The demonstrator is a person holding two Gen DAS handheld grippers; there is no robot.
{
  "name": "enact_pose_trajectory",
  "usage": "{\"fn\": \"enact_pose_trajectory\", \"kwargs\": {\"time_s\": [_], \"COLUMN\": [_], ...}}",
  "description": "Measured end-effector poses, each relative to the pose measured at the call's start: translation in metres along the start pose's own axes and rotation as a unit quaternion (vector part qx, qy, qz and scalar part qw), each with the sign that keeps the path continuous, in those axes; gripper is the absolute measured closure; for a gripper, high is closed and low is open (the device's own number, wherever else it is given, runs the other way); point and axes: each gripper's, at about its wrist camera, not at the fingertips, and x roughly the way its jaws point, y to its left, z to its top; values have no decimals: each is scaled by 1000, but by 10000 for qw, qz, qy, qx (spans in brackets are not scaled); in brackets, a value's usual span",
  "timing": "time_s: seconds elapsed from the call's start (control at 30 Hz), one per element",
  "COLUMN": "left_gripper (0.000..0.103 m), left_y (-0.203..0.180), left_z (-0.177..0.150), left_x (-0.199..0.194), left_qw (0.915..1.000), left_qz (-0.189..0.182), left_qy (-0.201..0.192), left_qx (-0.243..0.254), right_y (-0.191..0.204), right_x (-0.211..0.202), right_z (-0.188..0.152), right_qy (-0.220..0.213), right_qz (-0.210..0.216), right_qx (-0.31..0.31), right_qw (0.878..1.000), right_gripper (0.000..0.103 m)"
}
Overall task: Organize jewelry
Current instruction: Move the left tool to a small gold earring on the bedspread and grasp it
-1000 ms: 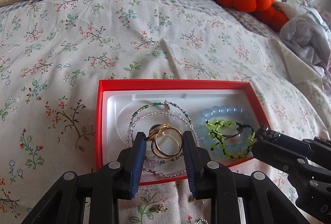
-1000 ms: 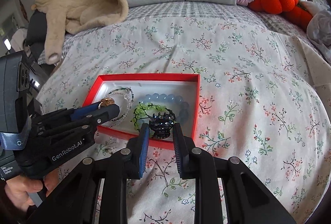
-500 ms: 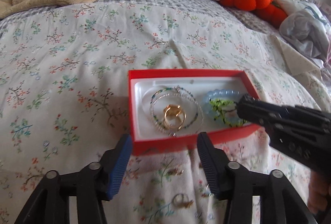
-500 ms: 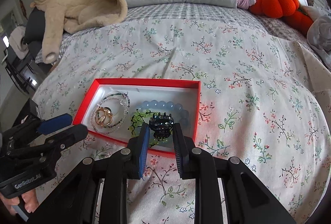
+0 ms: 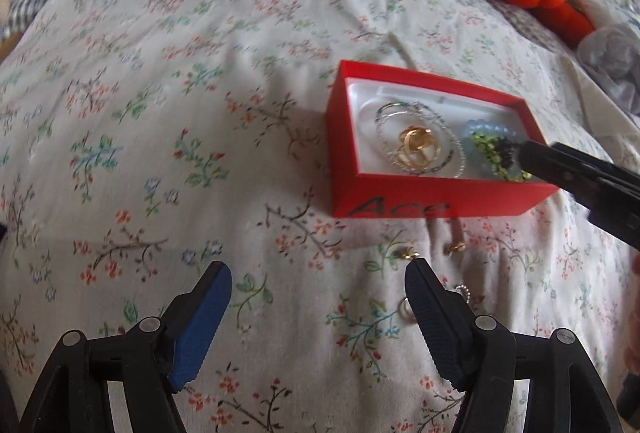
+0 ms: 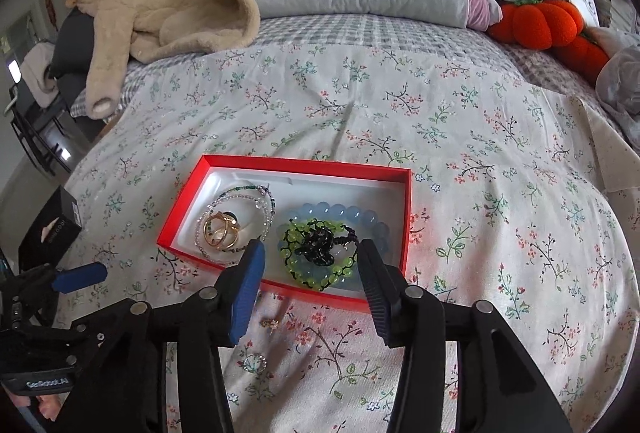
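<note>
Clip [image 6: 318, 244]: lay in the box [image 6: 304, 171] on the bracelets [image 6: 340, 221], freed a moment ago.
Right tool [image 6: 310, 287]: now spread wide, empty.
Left tool [image 5: 318, 307]: open, pulled back after dropping the gold rings [image 5: 418, 149].
Left over: small rings [image 6: 255, 362] on the bed [image 6: 400, 113], likely next.

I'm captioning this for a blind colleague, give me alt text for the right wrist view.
The open right gripper hovers over a red box on a floral bedspread, above a black hair clip lying on green and blue bead bracelets. Gold rings lie inside beaded strands.
</note>
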Motion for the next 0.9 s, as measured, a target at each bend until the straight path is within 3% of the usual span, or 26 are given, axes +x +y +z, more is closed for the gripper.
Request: {"fn": "enact_pose_trajectory", "kwargs": {"time_s": [0.2, 0.43, 0.7, 0.77, 0.83, 0.9], "left_gripper": [24, 24, 26, 38, 60, 65], "left_y": [5, 2, -10, -12, -18, -24], "left_z": [-3, -10, -18, -19, -17, -14], "left_x": [3, 9, 16, 18, 23, 29], "left_qw": [9994, 9977, 9957, 9943, 9919, 9896], "left_qz": [187, 284, -159, -436, -702, -879], "left_qy": [136, 541, 843, 882, 978, 1079], "left_qx": [-252, -302, -357, -418, -404, -365], "right_y": [0, -6, -6, -5, -5, -6], "right_x": [-13, -17, -10, -9, -8, -7], "right_z": [-12, -33, -46, -47, -47, -47], "right_qy": [347, 1054, 1475, 1501, 1532, 1550], "right_qz": [-281, -410, -193, -177, -162, -157], "right_qx": [-7, 283, 592, 597, 605, 620], "right_qw": [9990, 9932, 9871, 9867, 9862, 9858], "right_gripper": [52, 51, 51, 51, 51, 51]}}
